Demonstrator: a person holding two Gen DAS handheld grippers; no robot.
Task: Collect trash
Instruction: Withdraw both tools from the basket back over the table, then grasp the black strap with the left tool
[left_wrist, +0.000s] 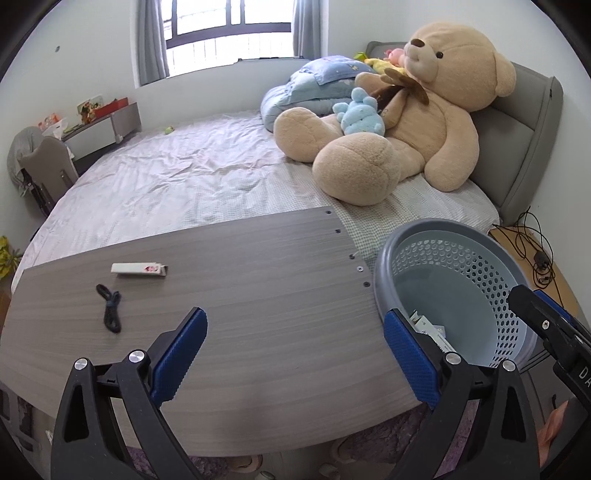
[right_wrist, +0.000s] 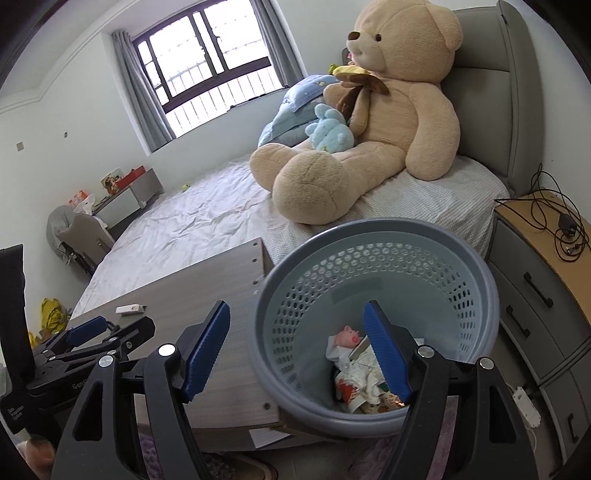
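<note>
A grey-wood board (left_wrist: 240, 295) lies over the bed's near edge. On it rest a small white carton (left_wrist: 139, 269) and a dark loop of cord (left_wrist: 109, 307). My left gripper (left_wrist: 295, 332) hovers open over the board's near side, nothing between its blue pads. A blue-grey perforated basket (right_wrist: 373, 306) stands at the board's right end, with crumpled wrappers and paper (right_wrist: 360, 376) in its bottom. My right gripper (right_wrist: 297, 332) hangs open over the basket's near rim, empty. The left gripper (right_wrist: 110, 328) shows at the lower left of the right wrist view.
A big tan teddy bear (left_wrist: 406, 122) with a small blue plush (left_wrist: 360, 110) sits at the bed's head. A wooden nightstand (right_wrist: 546, 266) with black cables stands right of the basket. A white power strip (right_wrist: 526, 406) lies on the floor.
</note>
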